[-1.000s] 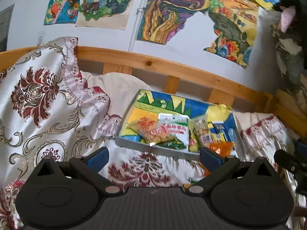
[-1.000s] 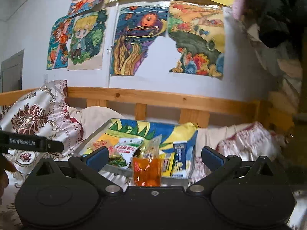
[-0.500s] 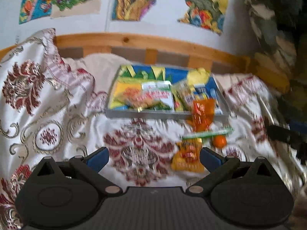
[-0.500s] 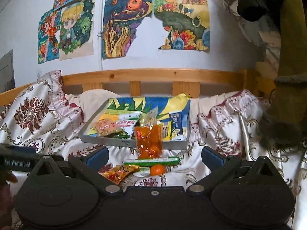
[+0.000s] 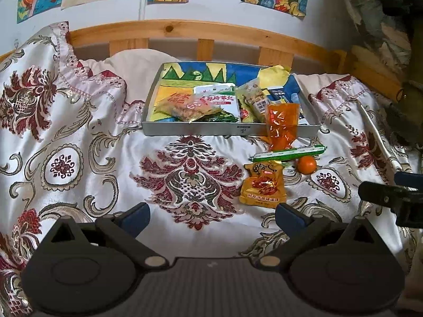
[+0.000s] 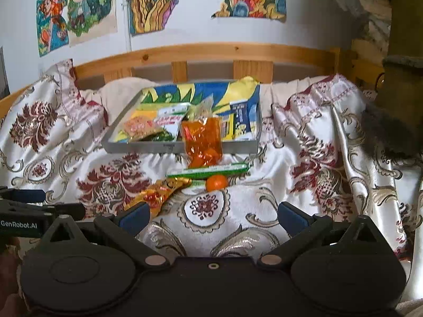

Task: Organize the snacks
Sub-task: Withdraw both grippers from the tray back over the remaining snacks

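A grey tray (image 5: 201,131) (image 6: 148,148) lined with a colourful drawing lies on the bedspread and holds several snack packets. An orange translucent bag (image 5: 282,125) (image 6: 202,140) leans over its front wall. On the cloth in front lie a green stick pack (image 5: 288,152) (image 6: 208,170), a small orange fruit (image 5: 306,164) (image 6: 216,182) and a yellow snack pouch (image 5: 264,185) (image 6: 160,192). My left gripper (image 5: 212,215) is open, hovering short of the pouch. My right gripper (image 6: 212,215) is open too, just short of the fruit, nothing between its fingers.
A wooden bed rail (image 5: 185,30) (image 6: 211,50) runs behind the tray, with drawings on the wall above. The patterned bedspread (image 5: 79,137) bunches up at left; folds (image 6: 330,132) rise at right. The other gripper shows at each view's edge (image 5: 391,198) (image 6: 29,216).
Both grippers have pulled back and tilted down, so the loose snacks in front of the tray have come into view. No snack has moved, and both grippers stayed open.
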A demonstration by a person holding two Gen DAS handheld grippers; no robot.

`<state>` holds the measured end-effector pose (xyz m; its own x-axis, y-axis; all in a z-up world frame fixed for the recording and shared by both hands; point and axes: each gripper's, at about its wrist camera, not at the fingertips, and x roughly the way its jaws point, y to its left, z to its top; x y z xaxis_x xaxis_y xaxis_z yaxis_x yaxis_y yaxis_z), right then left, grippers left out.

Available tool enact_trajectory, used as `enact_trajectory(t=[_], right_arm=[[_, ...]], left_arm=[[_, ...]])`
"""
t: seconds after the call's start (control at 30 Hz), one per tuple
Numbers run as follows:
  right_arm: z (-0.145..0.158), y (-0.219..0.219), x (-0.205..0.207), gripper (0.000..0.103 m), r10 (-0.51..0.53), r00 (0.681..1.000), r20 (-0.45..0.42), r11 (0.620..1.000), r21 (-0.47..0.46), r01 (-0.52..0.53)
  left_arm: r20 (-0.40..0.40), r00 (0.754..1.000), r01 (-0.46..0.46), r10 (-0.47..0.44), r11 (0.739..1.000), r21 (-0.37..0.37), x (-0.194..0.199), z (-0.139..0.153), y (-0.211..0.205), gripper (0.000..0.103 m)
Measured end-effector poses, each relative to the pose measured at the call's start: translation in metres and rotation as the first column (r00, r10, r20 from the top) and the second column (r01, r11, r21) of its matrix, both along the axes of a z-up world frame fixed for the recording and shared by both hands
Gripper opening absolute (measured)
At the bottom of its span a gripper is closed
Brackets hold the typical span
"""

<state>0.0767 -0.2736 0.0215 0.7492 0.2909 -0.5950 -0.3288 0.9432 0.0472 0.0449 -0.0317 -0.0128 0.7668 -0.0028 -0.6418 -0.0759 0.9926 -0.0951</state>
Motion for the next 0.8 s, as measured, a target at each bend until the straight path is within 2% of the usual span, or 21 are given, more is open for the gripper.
enact_trajectory(t=[0.3,0.8], right_arm=[[-0.0038,0.0021,0.0045,0.102,0.003,0.999,-0.036,1.0,-0.005,-0.003],[-0.0028,0.0015,0.0058,0.102,0.006,0.999,-0.039,1.0,0.011,-0.006]], left_arm=[[0.009,1.0,-0.012,0.012,1.0,0.019,0.0016,-0.0015,-0.0025,0.103],[0.023,1.0,-0.018,0.017,1.0,0.015,0.0069,-0.0025,-0.0097,0.103]])
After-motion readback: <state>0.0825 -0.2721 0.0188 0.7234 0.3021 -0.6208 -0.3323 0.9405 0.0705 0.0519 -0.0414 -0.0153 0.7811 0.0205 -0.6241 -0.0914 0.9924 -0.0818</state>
